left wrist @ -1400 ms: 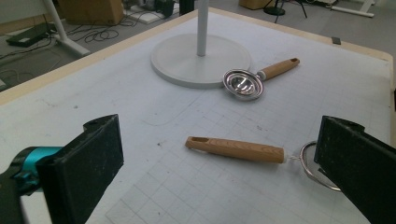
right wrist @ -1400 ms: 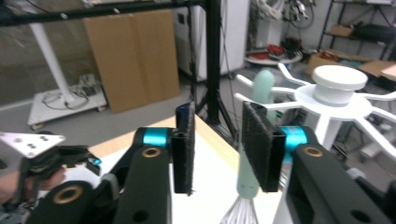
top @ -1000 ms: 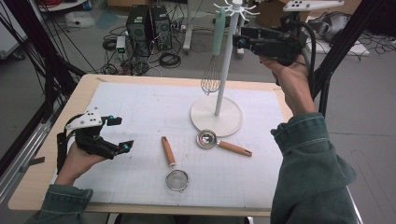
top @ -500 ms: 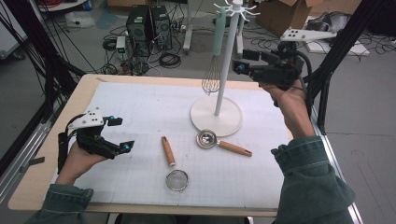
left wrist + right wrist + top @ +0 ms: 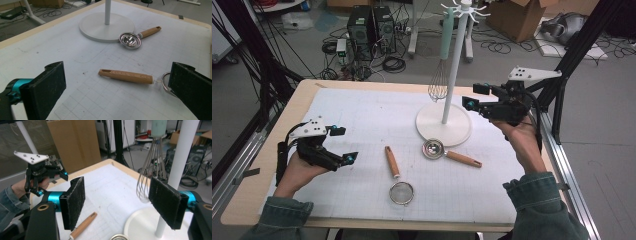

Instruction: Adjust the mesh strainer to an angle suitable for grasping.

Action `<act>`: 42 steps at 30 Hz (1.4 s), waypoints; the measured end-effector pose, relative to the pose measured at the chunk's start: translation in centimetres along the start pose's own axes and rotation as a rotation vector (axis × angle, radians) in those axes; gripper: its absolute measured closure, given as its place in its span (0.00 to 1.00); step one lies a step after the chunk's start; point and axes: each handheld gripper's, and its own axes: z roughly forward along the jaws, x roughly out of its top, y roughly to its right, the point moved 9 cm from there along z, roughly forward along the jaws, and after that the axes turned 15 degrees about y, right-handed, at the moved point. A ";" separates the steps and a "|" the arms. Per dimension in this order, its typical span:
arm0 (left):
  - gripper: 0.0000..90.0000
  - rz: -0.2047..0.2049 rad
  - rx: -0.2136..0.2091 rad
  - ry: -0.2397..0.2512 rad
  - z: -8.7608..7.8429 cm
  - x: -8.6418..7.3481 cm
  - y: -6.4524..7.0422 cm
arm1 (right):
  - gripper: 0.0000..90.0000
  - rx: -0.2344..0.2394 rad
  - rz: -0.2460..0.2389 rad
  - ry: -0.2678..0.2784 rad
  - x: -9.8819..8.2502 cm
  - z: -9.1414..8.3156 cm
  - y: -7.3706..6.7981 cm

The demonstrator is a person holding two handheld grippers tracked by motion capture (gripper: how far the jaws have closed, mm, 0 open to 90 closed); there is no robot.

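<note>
Right gripper (image 5: 473, 96), black with a grey three-cornered plate on top: right of centre in the high view, held in the air just right of the white pole stand (image 5: 451, 65). Its jaws have just been opening and stand released, nothing between the pads; in the right gripper view the pole rises behind the right-hand pad.

Left gripper (image 5: 343, 144), black with cyan fittings: lower left of the high view, low over the white gridded mat (image 5: 362, 120), jaws spread wide, nothing gripped.

Metal wire whisk with pale green handle (image 5: 442, 60): hanging from the top of the stand, upper centre, wires just above the round base.

Small mesh strainer with wooden handle (image 5: 394, 172): flat on the mat, lower centre.

Steel cup-shaped measuring spoon with wooden handle (image 5: 449, 152): flat on the mat, bowl just beside the stand's base.
</note>
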 end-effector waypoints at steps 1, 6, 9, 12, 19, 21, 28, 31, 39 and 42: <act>0.02 -0.001 -0.004 -0.002 0.1 0.0 0.1 | 0.31 -0.004 0.006 -0.007 -0.4 -0.2 0.0; 0.04 -0.005 -0.019 -0.006 0.2 -0.1 0.4 | 0.31 -0.014 0.010 -0.023 -2.2 -0.7 -0.2; 0.08 0.000 -0.030 -0.014 0.4 -0.2 0.6 | 0.29 -0.005 0.019 -0.025 -3.1 -0.8 -0.4; 0.12 0.004 -0.035 -0.024 0.5 -0.4 0.7 | 0.29 0.007 0.008 -0.035 -4.0 -0.8 -0.8; 0.23 0.009 -0.028 -0.034 1.1 -0.7 0.9 | 0.30 0.017 0.019 -0.055 -6.2 -1.3 -1.3; 0.26 0.014 -0.027 -0.039 1.3 -1.0 1.0 | 0.30 0.012 0.021 -0.056 -6.8 -1.7 -1.4; 0.40 0.021 -0.044 -0.064 2.0 -1.7 1.7 | 0.29 0.008 0.041 -0.056 -8.6 -2.8 -1.5; 0.45 0.028 -0.048 -0.074 2.2 -1.9 1.8 | 0.29 0.004 0.050 -0.054 -9.3 -3.2 -1.5; 0.54 0.028 -0.036 -0.114 3.1 -3.1 1.7 | 0.25 -0.008 0.072 -0.050 -10.9 -4.0 -1.2; 0.58 0.020 -0.016 -0.130 3.5 -3.6 1.5 | 0.25 -0.013 0.072 -0.050 -11.5 -4.2 -1.2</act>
